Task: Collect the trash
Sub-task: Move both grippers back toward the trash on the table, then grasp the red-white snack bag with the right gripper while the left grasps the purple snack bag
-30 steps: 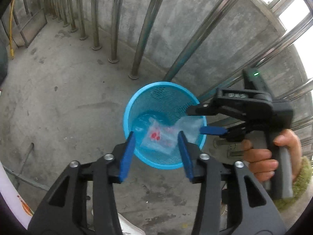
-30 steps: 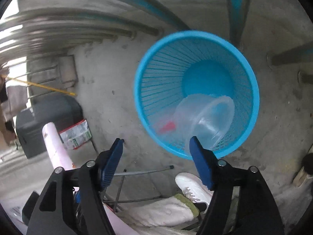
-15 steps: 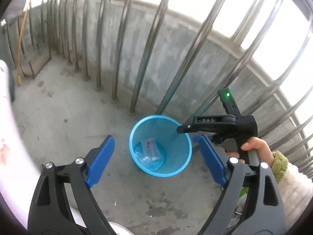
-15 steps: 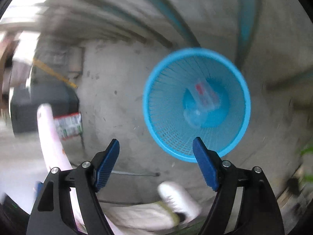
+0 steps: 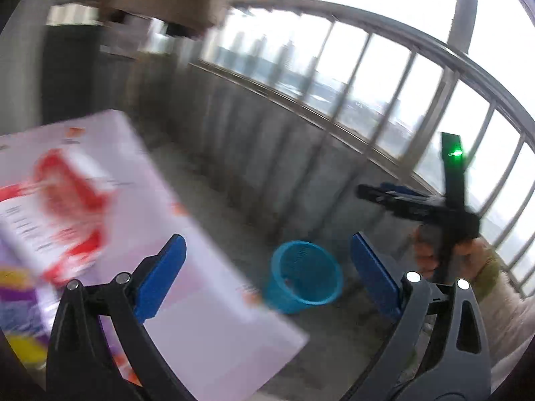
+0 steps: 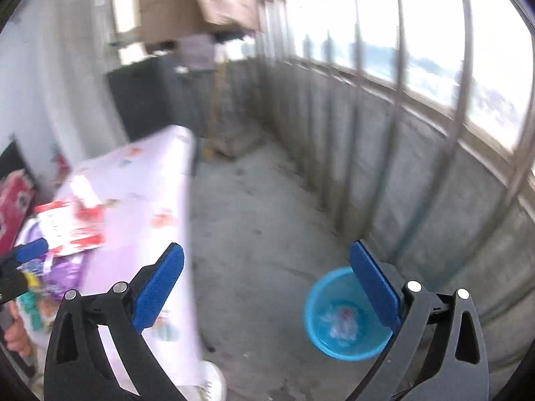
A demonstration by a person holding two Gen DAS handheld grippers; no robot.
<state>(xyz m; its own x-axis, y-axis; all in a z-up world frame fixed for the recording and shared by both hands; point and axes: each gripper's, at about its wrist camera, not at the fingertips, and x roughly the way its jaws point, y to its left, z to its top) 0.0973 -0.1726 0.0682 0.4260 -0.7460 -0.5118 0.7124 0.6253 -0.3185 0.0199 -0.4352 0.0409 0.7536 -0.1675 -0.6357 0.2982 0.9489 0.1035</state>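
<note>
A blue mesh basket stands on the concrete floor by the railing; it also shows in the right wrist view with clear plastic trash inside. My left gripper is open and empty, raised well above the floor. My right gripper is open and empty, also raised. A table with a pale printed cloth lies at the left, with red and white packaging and purple wrappers on it. The right gripper also shows in the left wrist view.
A low concrete wall with metal railing bars runs along the right. A dark cabinet and cardboard boxes stand at the far end. A white shoe shows at the bottom by the table edge.
Both grippers have lifted up and away from the basket and swung toward the table. The cup and wrapper that were over the basket now lie inside it.
</note>
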